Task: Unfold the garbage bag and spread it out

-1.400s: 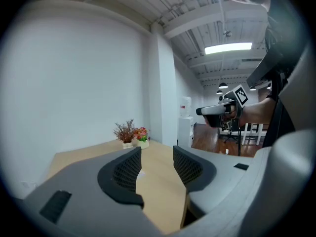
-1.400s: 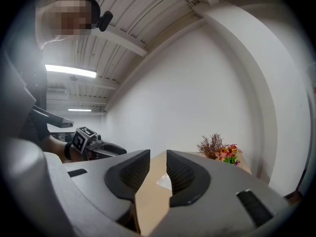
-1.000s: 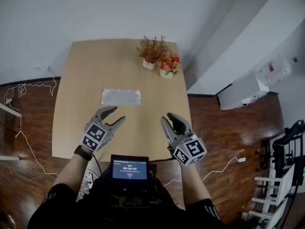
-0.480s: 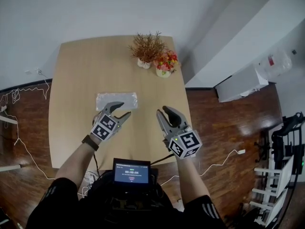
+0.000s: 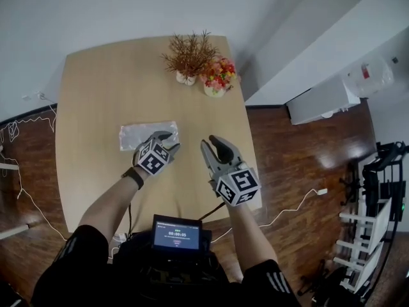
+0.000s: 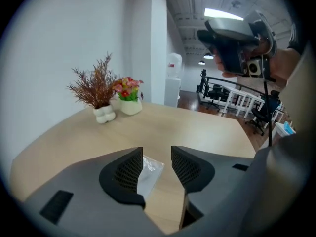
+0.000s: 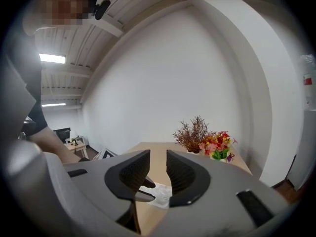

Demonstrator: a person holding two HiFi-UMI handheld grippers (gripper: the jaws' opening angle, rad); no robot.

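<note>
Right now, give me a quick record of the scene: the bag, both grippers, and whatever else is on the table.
garbage bag: folded, flat on the table
left gripper: over the bag's right end; jaws apart, just been closing, bag end between them, not pinched
right gripper: beside the bag, jaws apart, empty
also on table: dried plant and flower pot at far edge

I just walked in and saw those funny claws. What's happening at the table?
A person holds two hand-held grippers over a light wooden table. The left hand-held gripper is at the right end of the folded clear plastic garbage bag; its jaws have just been closing, the bag's edge between them, not pinched. The right hand-held gripper hovers alongside, open and empty.
</note>
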